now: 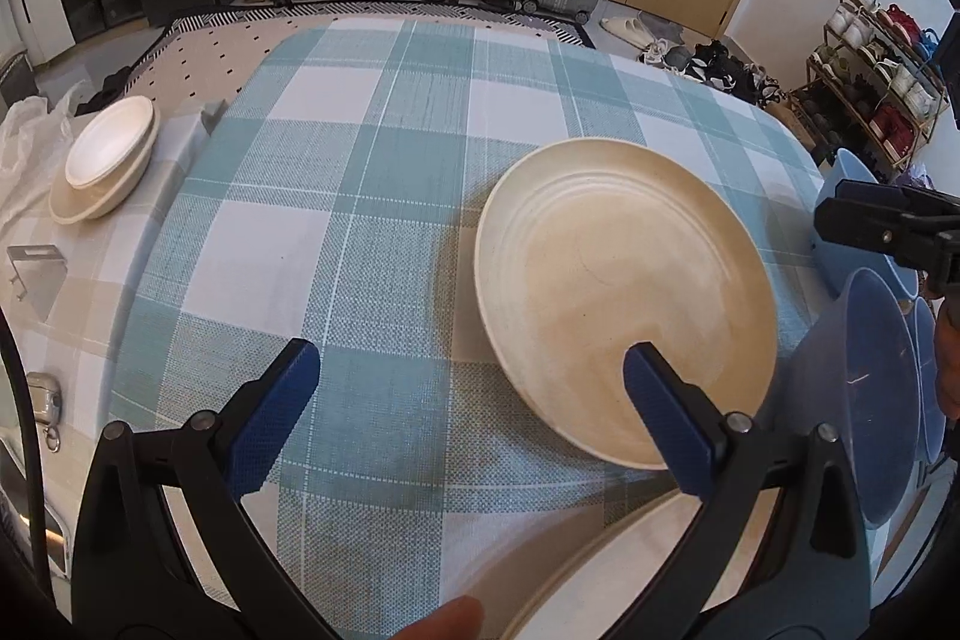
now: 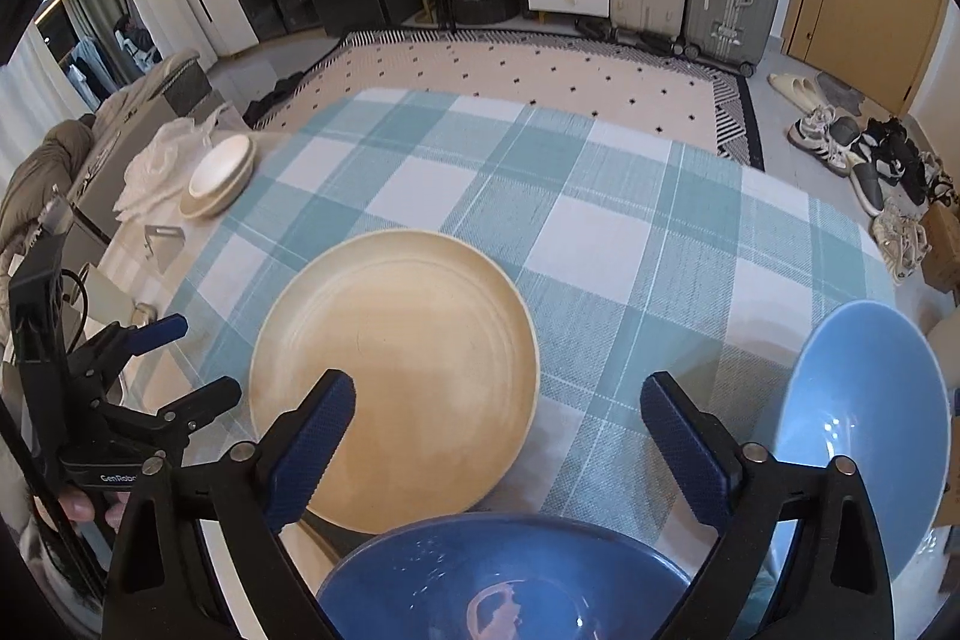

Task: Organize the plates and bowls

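Left gripper [image 1: 471, 376]: jaws spread wide, nothing between the pads; its right pad overlaps the near rim of the cream plate [image 1: 624, 298] in the left wrist view, though contact cannot be told.
Right gripper [image 2: 498, 412]: jaws spread wide and empty, hanging over the gap between the cream plate [image 2: 393, 376] and the light blue bowl [image 2: 864, 430].
Cream plate: lies flat on the checked tablecloth [image 1: 360, 220], mid-table, at about 10 o'clock from the right gripper.
Dark blue bowl [image 2: 504, 580]: at 6 o'clock in the right wrist view, directly beneath the right gripper, probably its next pick.
Sorted stack [image 1: 105, 160]: a white dish nested on a cream one at the table's edge, about 10 o'clock from the plate; likely the collecting spot, hence like shapes piled together.
Left view only: a second cream rim [image 1: 588, 568] at 5 o'clock, and a fingertip [image 1: 444, 622].
Right view only: the dark bowl's wet inside, and the left gripper [image 2: 174, 358] at 9 o'clock.
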`<state>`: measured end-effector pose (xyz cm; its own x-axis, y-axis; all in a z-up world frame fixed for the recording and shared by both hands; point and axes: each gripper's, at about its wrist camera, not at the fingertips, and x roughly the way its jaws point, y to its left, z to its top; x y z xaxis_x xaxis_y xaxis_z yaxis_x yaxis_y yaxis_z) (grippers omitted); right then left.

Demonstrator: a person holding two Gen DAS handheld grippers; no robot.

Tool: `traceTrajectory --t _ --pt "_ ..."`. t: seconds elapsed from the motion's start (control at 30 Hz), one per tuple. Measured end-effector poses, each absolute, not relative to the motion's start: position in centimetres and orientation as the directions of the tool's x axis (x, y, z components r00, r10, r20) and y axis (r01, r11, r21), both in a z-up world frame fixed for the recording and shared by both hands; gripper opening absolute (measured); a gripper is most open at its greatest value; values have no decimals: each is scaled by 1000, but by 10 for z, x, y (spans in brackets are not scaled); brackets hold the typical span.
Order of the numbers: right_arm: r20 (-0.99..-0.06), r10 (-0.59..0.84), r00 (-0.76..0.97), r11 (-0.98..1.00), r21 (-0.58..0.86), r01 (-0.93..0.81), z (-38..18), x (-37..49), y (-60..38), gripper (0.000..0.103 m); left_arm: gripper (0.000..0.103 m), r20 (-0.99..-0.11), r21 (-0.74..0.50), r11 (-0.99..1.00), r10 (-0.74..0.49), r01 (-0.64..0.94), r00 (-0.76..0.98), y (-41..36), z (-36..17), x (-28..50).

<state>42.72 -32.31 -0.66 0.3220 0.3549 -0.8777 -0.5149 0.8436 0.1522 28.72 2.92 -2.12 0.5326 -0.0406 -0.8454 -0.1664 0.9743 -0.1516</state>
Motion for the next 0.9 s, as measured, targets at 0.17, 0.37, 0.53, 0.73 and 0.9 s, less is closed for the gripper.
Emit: traceTrajectory --t 0.17,0.37,0.53,0.73,0.9 --pt "-908 321 270 839 140 -525 -28 435 -313 86 101 -857 -156 973 -48 -169 513 30 -34 296" --pt "-935 270 229 844 115 -524 -50 442 -306 81 96 -864 -160 974 -60 -160 500 28 -44 303" --pt "-948 252 193 834 111 -540 -62 445 -299 80 87 -875 -164 975 -73 -151 479 25 -53 307" --pt "-957 244 154 826 122 -550 -76 449 -294 63 69 -879 -185 975 -108 -124 465 19 -59 310" --pt "-964 227 141 830 116 -546 -85 451 -295 54 57 -887 -170 979 -101 -113 451 15 -63 311"
